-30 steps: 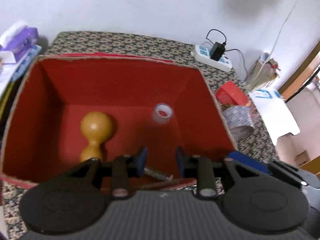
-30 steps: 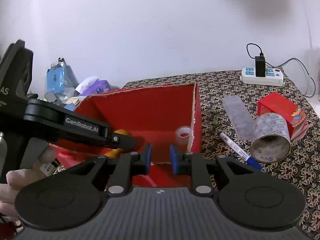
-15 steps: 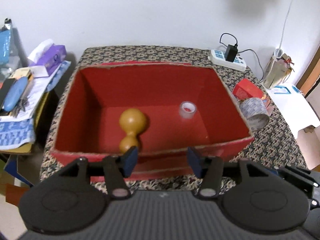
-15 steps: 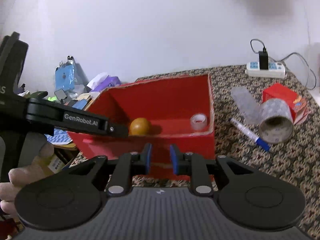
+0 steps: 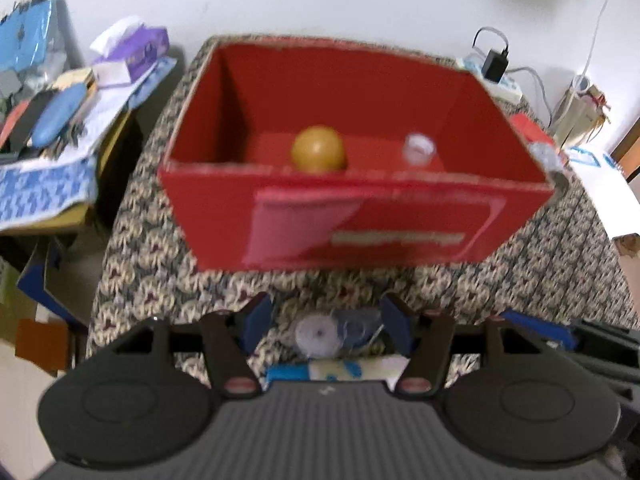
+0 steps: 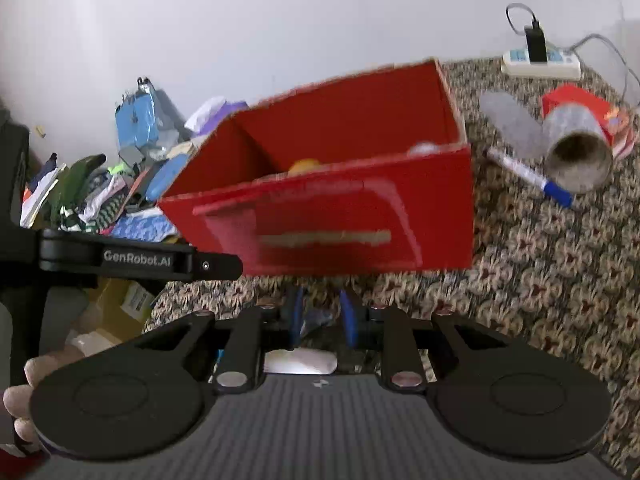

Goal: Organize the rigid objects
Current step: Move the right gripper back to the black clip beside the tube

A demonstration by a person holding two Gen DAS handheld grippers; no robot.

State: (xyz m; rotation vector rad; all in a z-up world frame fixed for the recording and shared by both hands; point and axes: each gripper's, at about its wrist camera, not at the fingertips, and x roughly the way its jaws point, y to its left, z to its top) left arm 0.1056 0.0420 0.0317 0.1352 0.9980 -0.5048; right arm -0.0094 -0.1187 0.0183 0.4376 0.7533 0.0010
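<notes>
At nine o'clock in the left wrist view a heap of papers and a purple tissue box (image 5: 138,48) sits beside the patterned tabletop (image 5: 552,272). At the centre stands the red box (image 5: 360,224), open-topped; inside it, a tan wooden ball-shaped piece (image 5: 318,154) lies near the front wall and a small clear tape roll (image 5: 418,150) sits at its three o'clock, apart from it. At six o'clock the left claw (image 5: 324,322) has its blue pads spread wide, holding nothing, over a blurred clear round item (image 5: 332,332) on the tabletop just in front of the box.

In the right wrist view the left handle reaches in from nine o'clock. The right claw (image 6: 320,316) at six o'clock has its pads nearly together with a narrow gap; whether it grips anything I cannot tell. At two o'clock lie a blue-capped marker (image 6: 528,178), a grey tape roll (image 6: 578,148), a small red carton (image 6: 576,100) and a power strip (image 6: 540,62)
</notes>
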